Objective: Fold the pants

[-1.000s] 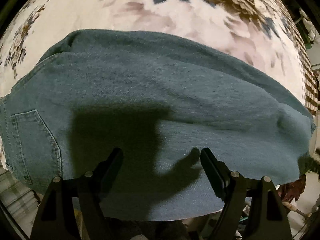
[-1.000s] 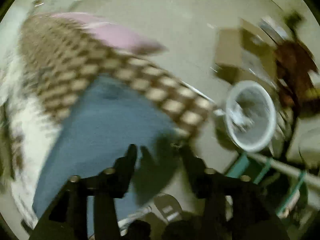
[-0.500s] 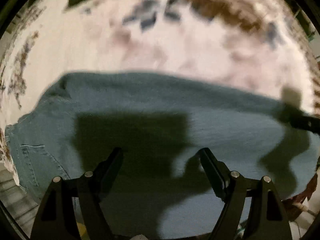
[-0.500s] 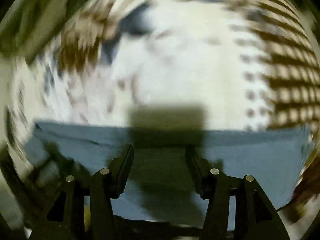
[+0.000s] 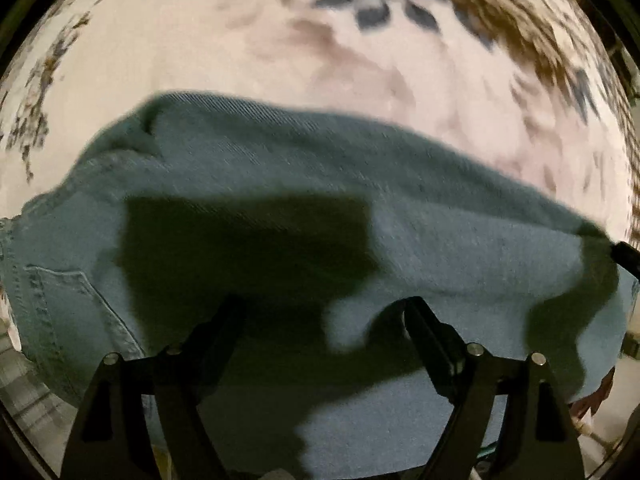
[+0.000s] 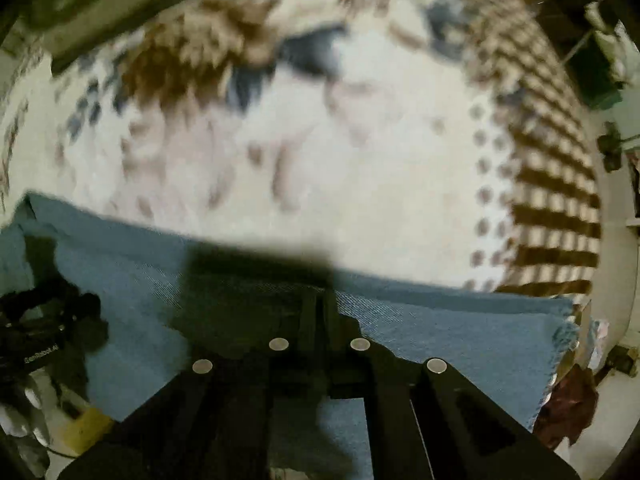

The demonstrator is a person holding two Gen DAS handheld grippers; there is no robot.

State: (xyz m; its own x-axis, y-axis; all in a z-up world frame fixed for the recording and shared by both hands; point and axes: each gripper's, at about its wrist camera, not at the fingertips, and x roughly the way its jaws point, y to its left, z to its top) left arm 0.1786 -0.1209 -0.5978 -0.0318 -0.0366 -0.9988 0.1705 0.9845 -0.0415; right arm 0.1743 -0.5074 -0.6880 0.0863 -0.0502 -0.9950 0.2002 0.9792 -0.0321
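The blue denim pants (image 5: 304,184) lie flat across a floral bedspread, with a back pocket (image 5: 60,304) at the left. My left gripper (image 5: 320,316) is open, its fingers spread just above the near part of the denim. My right gripper (image 6: 320,304) is shut, its fingers pressed together over the pants (image 6: 460,332) near the hem end; whether it pinches cloth I cannot tell. The right gripper's tip also shows in the left wrist view (image 5: 628,254) at the far right edge. The left gripper shows in the right wrist view (image 6: 36,340) at the left.
The white floral bedspread (image 5: 280,40) stretches beyond the pants. A brown checkered border (image 6: 556,184) runs along the bed's right side. Clutter and dark red cloth (image 6: 568,408) lie off the bed at lower right.
My right gripper swung from the floor side onto the bed, settled over the pants' hem end and shut. My left gripper stayed open over the denim, shifting slightly.
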